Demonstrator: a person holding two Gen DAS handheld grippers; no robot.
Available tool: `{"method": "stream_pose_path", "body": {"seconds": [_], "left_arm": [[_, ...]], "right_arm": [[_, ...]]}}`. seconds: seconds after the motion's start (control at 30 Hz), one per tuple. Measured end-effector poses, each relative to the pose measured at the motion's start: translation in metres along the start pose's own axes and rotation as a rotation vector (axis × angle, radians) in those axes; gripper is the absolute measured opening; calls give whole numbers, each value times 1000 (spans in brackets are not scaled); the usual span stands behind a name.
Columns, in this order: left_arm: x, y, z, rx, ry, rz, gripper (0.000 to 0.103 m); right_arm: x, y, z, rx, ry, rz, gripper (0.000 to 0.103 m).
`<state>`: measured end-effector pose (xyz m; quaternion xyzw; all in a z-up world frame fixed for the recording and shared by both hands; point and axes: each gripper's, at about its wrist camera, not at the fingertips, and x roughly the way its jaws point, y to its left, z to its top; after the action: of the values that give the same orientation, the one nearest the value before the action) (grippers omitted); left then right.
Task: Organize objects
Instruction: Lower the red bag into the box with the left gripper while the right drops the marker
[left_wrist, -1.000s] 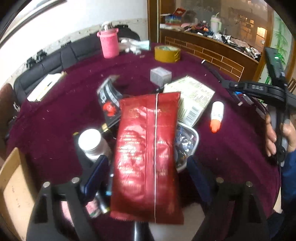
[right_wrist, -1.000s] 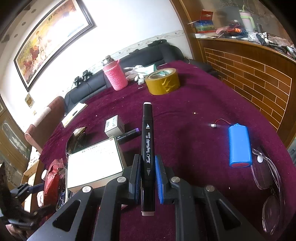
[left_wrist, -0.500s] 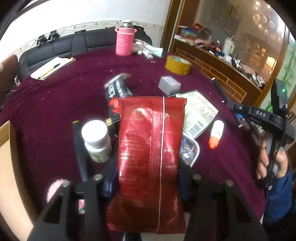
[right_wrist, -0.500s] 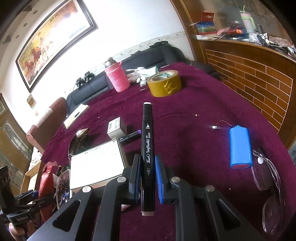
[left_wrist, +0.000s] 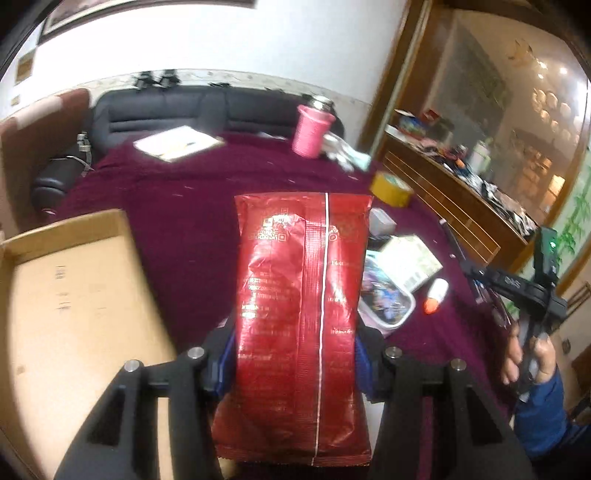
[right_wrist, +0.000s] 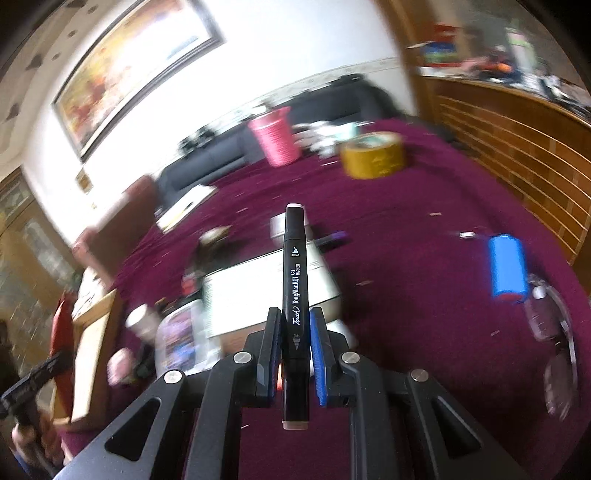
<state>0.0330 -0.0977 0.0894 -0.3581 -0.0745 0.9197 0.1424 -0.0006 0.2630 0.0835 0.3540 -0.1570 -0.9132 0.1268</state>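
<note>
Left gripper (left_wrist: 295, 354) clamped on red foil pouch (left_wrist: 303, 317), pads pressing both sides, pouch upright in centre of the left wrist frame, lifted off the table (left_wrist: 177, 206). Jaws were closing within the last second, settled on the pouch. Open cardboard box (left_wrist: 74, 295) at lower left, just beside the pouch. To the right of the pouch: clear tray of small items (left_wrist: 388, 299), white printed box (left_wrist: 410, 258), white tube with orange cap (left_wrist: 434, 295). Yellow tape roll (left_wrist: 391, 188) and pink cup (left_wrist: 312, 129) further up the frame.

Right gripper (right_wrist: 293, 347) clenched on black art marker (right_wrist: 295, 295), marker pointing up along the fingers, centre of the right wrist frame, above the maroon table. Blue battery pack (right_wrist: 506, 266) at right, glasses (right_wrist: 554, 332) below it at the right edge. Right wrist frame motion-blurred
</note>
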Motion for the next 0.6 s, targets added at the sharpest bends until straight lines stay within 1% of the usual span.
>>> {"method": "stream_pose_path", "body": {"seconds": [0.03,0.17,0.3,0.33,0.4,0.47,0.5,0.53,0.6], "left_arm": [[-7,7,-1,-6,-9,19,50],[-37,48,-4,-68,-28,94,51],[-54,96,-6,-132,-13,175,51],[-57,107,-5,-150,-2,194,51],[-64,125,-6,-174,4,223,51],[-65,146,-3,-192,27,268,51],[-65,152,-2,-203,34,278,51],[-62,160,-1,-222,44,285,51],[-55,172,-2,-255,78,287,51]], "right_arm": [[0,9,-2,-15,11,19,16],[5,66,-5,-82,101,156,17],[18,127,-9,-176,186,245,17],[25,148,-9,-207,215,268,17],[35,180,-13,-245,251,297,17],[48,214,-18,-284,298,325,17],[54,226,-20,-295,313,335,17],[61,242,-24,-316,322,340,17],[79,272,-28,-363,332,322,17]]}}
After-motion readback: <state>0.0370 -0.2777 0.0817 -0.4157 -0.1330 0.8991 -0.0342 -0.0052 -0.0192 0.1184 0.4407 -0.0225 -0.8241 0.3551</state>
